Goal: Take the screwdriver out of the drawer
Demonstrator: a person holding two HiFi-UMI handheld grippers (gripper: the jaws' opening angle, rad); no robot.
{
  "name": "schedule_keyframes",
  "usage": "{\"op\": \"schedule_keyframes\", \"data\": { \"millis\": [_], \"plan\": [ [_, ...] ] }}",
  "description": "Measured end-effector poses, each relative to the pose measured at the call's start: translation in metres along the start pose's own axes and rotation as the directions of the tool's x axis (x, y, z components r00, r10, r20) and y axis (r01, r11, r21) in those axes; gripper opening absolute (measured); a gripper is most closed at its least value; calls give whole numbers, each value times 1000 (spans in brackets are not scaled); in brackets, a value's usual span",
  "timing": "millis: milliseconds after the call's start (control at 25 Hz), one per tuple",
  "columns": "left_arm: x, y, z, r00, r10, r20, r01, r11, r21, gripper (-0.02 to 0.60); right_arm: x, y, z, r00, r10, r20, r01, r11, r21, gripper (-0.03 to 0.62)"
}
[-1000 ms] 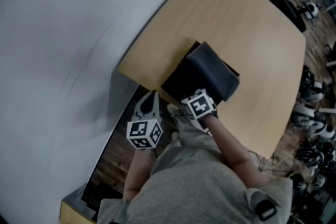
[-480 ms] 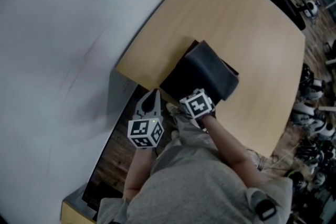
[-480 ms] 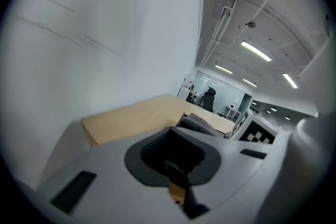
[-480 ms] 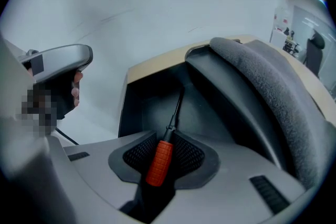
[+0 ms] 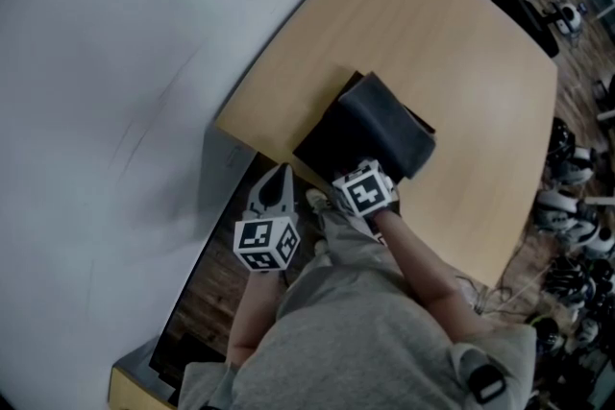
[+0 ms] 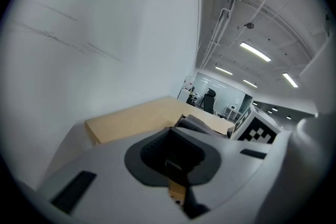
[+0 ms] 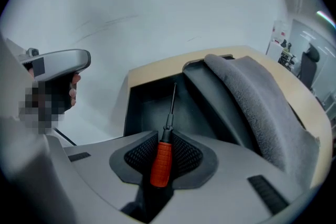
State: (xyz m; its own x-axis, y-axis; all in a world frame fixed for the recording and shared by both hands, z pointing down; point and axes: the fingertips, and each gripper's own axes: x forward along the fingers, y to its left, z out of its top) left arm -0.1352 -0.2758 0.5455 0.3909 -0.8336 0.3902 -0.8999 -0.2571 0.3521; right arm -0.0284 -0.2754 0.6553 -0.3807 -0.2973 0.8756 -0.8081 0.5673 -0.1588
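My right gripper (image 7: 162,150) had just been closing its jaws, and they pinched the screwdriver (image 7: 160,161) by its orange handle, shaft pointing into the open drawer (image 7: 143,108). I judged it ready to lift out. My left gripper (image 6: 175,161) hung beside the drawer, jaws together, empty.

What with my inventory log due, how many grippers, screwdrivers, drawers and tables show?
Grippers: 2, the left gripper and the right gripper, its jaws just closed on the screwdriver
Screwdrivers: 1
Drawer: 1
Table: 1
Total: 5
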Motion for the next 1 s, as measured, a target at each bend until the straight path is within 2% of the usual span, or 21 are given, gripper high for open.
{"op": "schedule_keyframes", "data": {
  "millis": [280, 520, 1000],
  "plan": [
    [-17, -9, 2, 1000, -5, 26, 5, 1000, 12, 0, -26, -1, 9, 994, -52, 100, 52, 999, -1, 84],
    [-34, -22, 1, 999, -17, 43, 16, 999, 29, 0, -56, 3, 12, 974, -95, 205, 97, 995, 2, 84],
    [-71, -52, -2, 995, -49, 82, 44, 997, 59, 0, -120, 25, 7, 896, -133, 424, 144, 990, 7, 84]
  ]
}}
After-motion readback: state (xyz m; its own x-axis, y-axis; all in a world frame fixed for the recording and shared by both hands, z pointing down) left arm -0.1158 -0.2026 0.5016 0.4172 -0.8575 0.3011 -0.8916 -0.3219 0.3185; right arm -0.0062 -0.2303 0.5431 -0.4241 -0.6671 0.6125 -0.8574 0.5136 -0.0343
